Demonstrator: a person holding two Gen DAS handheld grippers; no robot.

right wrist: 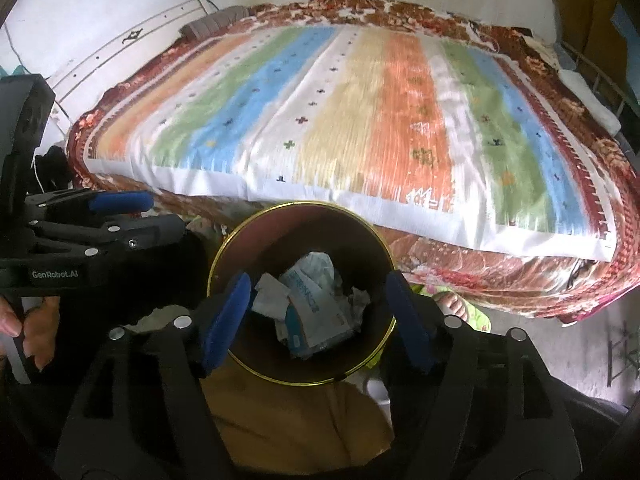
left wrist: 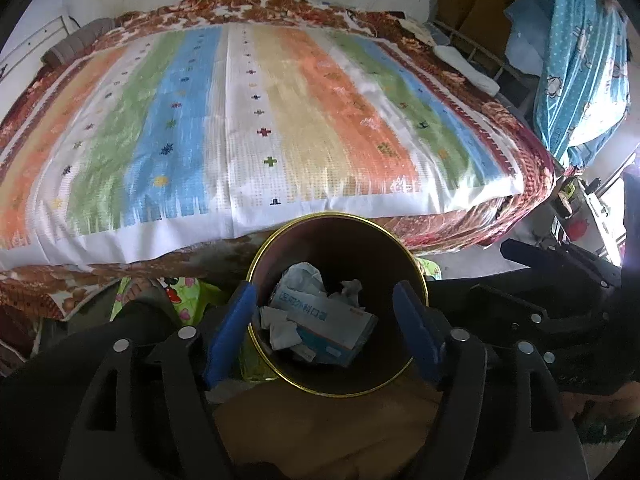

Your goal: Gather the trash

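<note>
The trash bin [left wrist: 336, 236] with a golden rim stands on the floor just beside the foot of the bed [left wrist: 256, 120]. Inside it lie a blue-white box [left wrist: 328, 328] and crumpled papers [left wrist: 280, 326]. The left gripper [left wrist: 324, 332] and the right gripper [right wrist: 316, 320] both hang above the bin, the fingers [left wrist: 230, 332] of each apart and empty. The bed carries a striped cover [right wrist: 360, 120] over a red-brown flowered blanket [right wrist: 480, 256]. White walls [right wrist: 120, 0] stand behind, and a blue cloth [left wrist: 580, 60] hangs at the right.
</note>
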